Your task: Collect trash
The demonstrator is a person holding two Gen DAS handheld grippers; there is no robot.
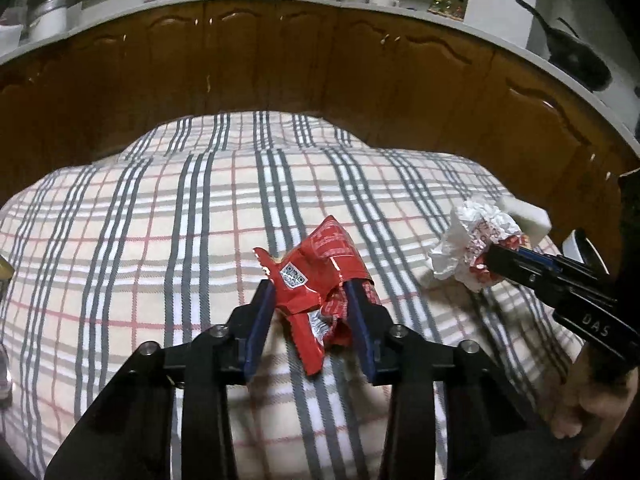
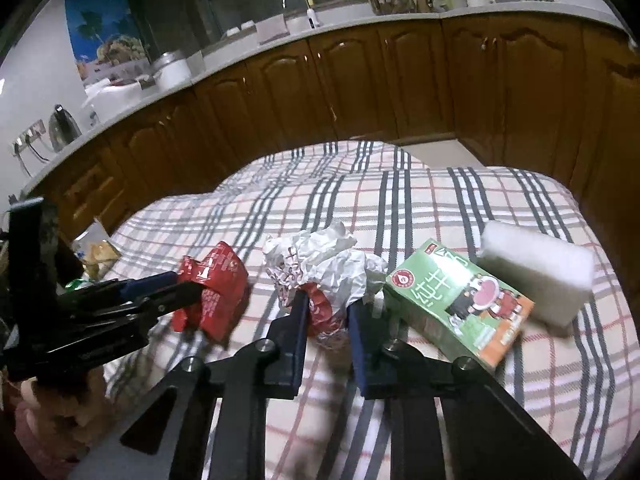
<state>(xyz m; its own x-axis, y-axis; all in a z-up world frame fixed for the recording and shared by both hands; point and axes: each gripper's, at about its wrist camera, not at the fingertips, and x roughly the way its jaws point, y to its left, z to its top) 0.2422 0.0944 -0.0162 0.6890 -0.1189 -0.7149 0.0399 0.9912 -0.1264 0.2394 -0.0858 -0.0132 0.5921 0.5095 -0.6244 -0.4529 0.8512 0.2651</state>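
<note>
Looks like the pickup part is basically underway: the left tool (image 1: 310, 294) is squeezed onto the red wrapper (image 1: 316, 276) and the right tool (image 2: 328, 308) is pinched onto the crumpled white paper (image 2: 332, 264), both pieces low over the checked cloth of the surface (image 1: 140, 220). Still left, I'd say, are the green carton (image 2: 456, 300) just right of the paper and the white sponge (image 2: 540, 272) at the far right. No bin in sight, so nothing's actually binned yet.
</note>
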